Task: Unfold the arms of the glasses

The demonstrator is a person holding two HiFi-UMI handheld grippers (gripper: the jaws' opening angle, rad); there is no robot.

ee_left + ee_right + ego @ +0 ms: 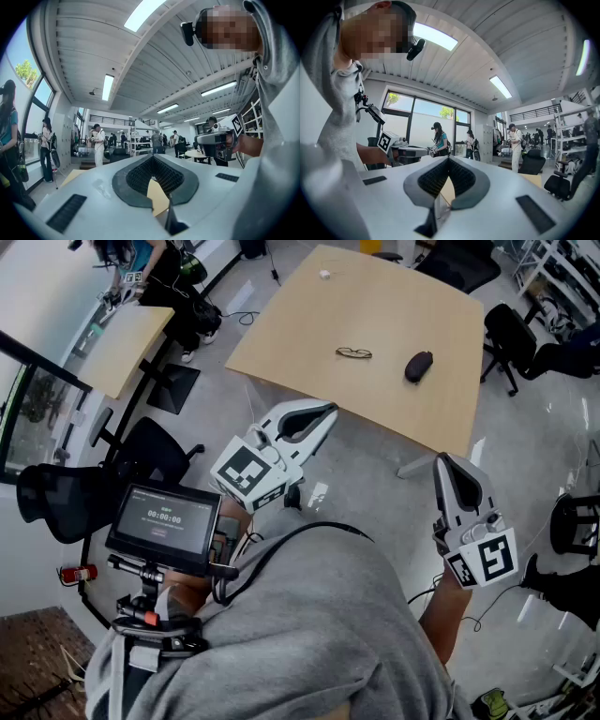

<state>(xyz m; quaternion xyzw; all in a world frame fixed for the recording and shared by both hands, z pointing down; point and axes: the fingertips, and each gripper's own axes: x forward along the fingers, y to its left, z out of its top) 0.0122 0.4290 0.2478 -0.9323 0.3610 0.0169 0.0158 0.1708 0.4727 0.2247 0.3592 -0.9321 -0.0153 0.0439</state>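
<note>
You hold both claws level over the floor, short of the table. Your left gripper (326,412) has its jaws together with nothing between them. Your right gripper (451,463) is likewise closed and empty. Farther off, on the wooden table (281,343), the glasses (354,353) lie near a dark case (418,366), well apart from both claws.
</note>
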